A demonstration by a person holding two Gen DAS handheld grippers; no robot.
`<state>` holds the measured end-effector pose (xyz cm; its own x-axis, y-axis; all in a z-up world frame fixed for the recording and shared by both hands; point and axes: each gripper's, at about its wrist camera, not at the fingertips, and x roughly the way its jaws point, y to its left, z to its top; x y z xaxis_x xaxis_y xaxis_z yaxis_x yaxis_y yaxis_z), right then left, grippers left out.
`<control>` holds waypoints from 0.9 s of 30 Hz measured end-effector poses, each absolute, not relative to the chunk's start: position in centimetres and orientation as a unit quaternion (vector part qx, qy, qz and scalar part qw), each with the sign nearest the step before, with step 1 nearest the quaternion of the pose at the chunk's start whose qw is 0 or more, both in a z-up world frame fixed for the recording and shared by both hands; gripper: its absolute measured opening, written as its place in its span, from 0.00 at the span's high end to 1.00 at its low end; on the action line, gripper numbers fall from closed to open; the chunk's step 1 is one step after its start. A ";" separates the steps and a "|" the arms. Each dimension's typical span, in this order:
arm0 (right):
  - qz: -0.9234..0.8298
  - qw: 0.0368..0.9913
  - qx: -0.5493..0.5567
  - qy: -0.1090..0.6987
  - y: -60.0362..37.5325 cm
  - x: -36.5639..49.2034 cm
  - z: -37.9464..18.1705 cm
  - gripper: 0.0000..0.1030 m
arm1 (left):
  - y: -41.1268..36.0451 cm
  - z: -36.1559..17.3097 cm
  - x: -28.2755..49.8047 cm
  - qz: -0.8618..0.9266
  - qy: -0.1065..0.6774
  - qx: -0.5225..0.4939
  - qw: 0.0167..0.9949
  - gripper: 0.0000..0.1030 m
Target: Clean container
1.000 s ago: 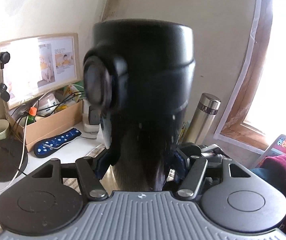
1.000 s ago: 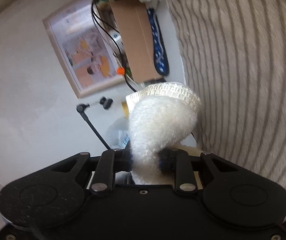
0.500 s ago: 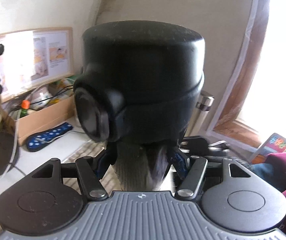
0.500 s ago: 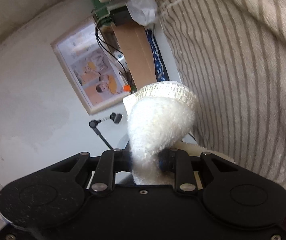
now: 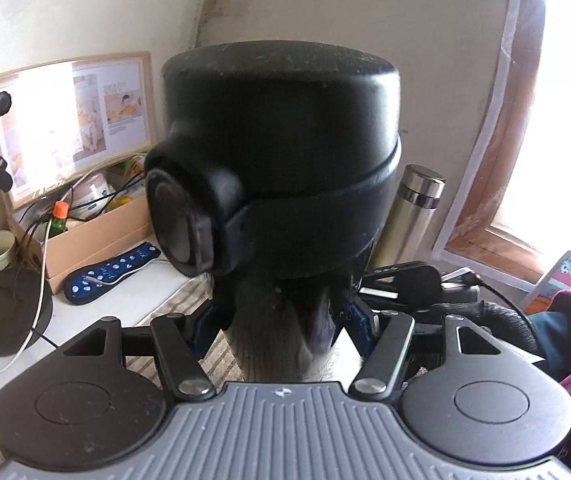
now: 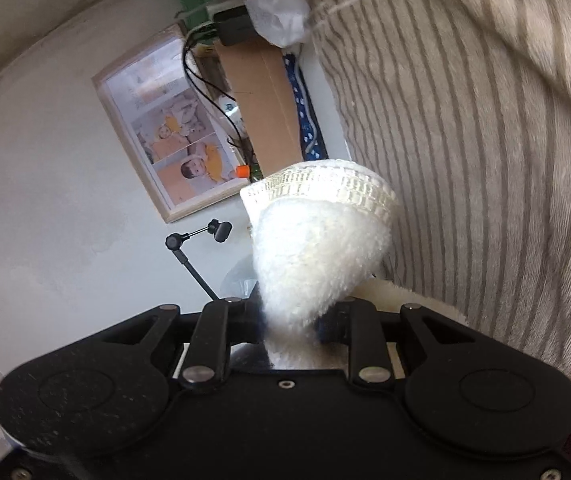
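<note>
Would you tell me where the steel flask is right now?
In the left wrist view, the steel flask stands upright right of the black container, just behind it, near the window frame.

Black-lidded tumbler [image 5: 281, 168] with a steel body stands upright, raised off the bench. Fluffy white cloth [image 6: 317, 252] sticks up, folded over.

The container [image 5: 281, 152] is showing a matt black plastic cap, dusty and finely speckled, over a brushed metal body that is catching dull reflections. The cloth [image 6: 317, 248] is looking fluffy and white, with a woven waffle-textured edge on top. The striped mat [image 6: 485, 140] is reading as soft ribbed fabric in beige and grey. Behind, the steel flask [image 5: 409, 216] is gleaming with a satin metal finish, and the cardboard box [image 5: 101, 236] is looking plain, matt brown.
</note>
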<state>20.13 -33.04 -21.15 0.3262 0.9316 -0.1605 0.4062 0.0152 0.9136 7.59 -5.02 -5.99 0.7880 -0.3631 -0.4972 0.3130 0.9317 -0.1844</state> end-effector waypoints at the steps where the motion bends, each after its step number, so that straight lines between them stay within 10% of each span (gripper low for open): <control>1: 0.268 0.494 0.648 0.514 -33.1 20.3 -21.1 0.79 | -5.0 -6.1 7.7 -0.175 0.273 -0.047 0.945 0.38; 18: 0.500 0.479 0.467 0.550 -29.2 30.0 -18.6 0.79 | -1.9 -11.6 8.8 -0.027 0.354 -0.046 0.934 0.38; 27: 0.557 0.594 0.062 0.577 -21.2 31.7 -20.9 0.78 | -2.3 -12.8 8.6 0.014 0.372 -0.056 0.926 0.38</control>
